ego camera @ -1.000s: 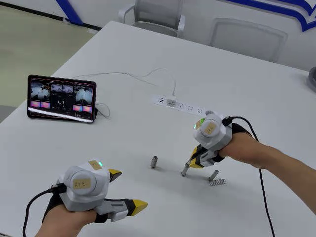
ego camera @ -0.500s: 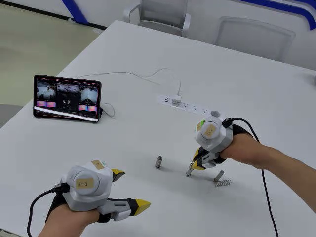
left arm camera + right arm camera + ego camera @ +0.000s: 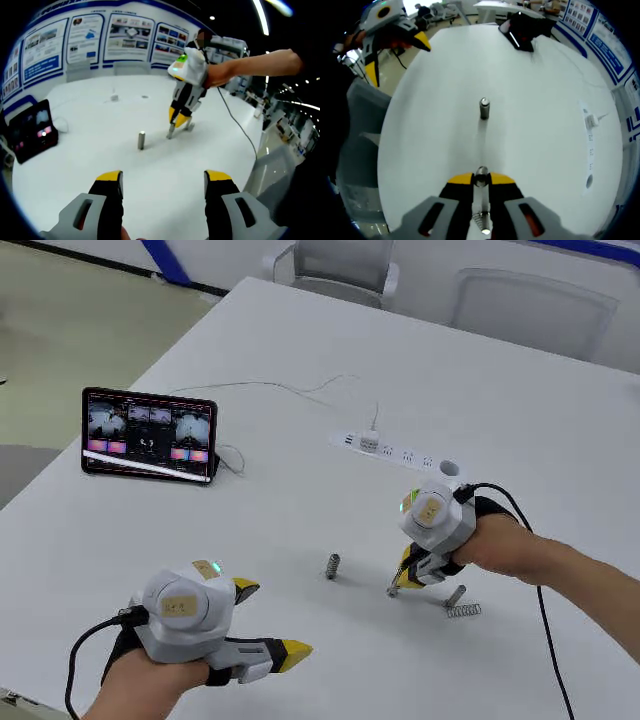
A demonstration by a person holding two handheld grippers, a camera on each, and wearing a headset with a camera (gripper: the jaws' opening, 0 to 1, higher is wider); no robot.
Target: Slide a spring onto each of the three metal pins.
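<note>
At the far left of the white table (image 3: 300,350) a tablet (image 3: 150,434) stands propped. Its screen is split into small camera feeds with pink panels below, and no writing on it can be read. Nearer the person, the left gripper (image 3: 270,620) is held by the table's near edge, its yellow-tipped jaws spread wide with nothing between them. The tan stickers (image 3: 180,607) on its grey body carry handwritten marks too small to make out. In the left gripper view, the blue-framed posters (image 3: 100,37) on the far wall bear text too small to read. Toward the middle, the upright pin (image 3: 332,566) stands alone on the table; its shaft looks ribbed, as if coils sit on it, but it is too small to be sure. Beyond it lies a white power strip (image 3: 395,452) with a plug (image 3: 370,443) in it and a thin white cable (image 3: 290,390) running off to the left. Right of the upright pin, the right gripper (image 3: 408,580) points down, pinched onto the held pin (image 3: 394,590), which leans with its lower end at the table. The right gripper view shows the yellow tips closed around it and spring coils (image 3: 480,217) between the jaw bodies behind the tips. The tan label (image 3: 430,508) on this gripper is likewise unreadable. Just right of it a third pin (image 3: 455,596) lies on the table with a loose spring (image 3: 464,611) beside it.
</note>
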